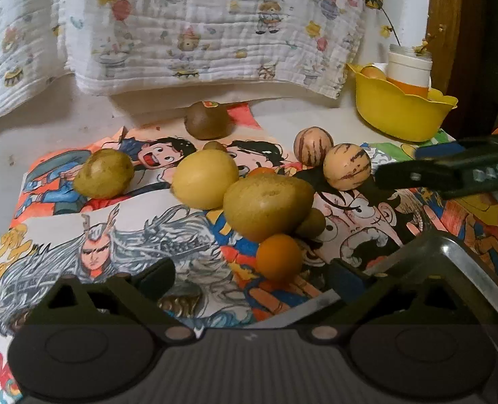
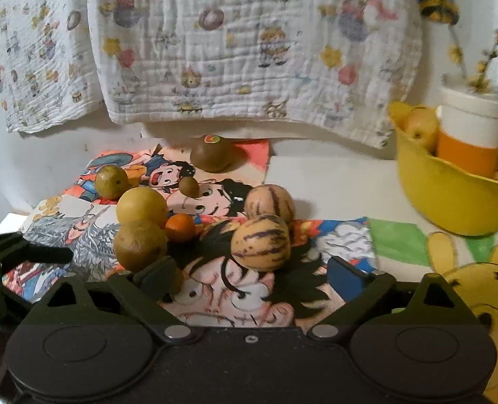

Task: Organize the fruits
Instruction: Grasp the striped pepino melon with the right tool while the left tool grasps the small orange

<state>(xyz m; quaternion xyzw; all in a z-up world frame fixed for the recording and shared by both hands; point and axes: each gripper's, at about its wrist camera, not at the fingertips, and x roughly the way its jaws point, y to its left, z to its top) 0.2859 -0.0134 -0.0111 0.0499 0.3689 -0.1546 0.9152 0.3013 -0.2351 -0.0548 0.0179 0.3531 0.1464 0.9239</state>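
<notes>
1. Here, the left gripper (image 1: pixel 249 277) hovers with jaws spread wide and nothing between them, just behind a small orange fruit (image 1: pixel 278 257).
2. The right gripper (image 2: pixel 250 277) is likewise spread and unloaded, near a striped melon (image 2: pixel 260 242).
3. Loose fruit is clustered on the cartoon mat (image 2: pixel 336 242); a kiwi (image 2: pixel 211 153) sits apart behind.
4. The yellow bowl (image 2: pixel 451 198), far right, holds a yellow fruit (image 2: pixel 421 128) and a white-orange jar (image 2: pixel 471 128).

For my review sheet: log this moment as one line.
phase: approach | left gripper: open, empty | right gripper: open, empty, facing striped melon | loose fruit on comic mat | yellow bowl: one fruit plus cup
</notes>
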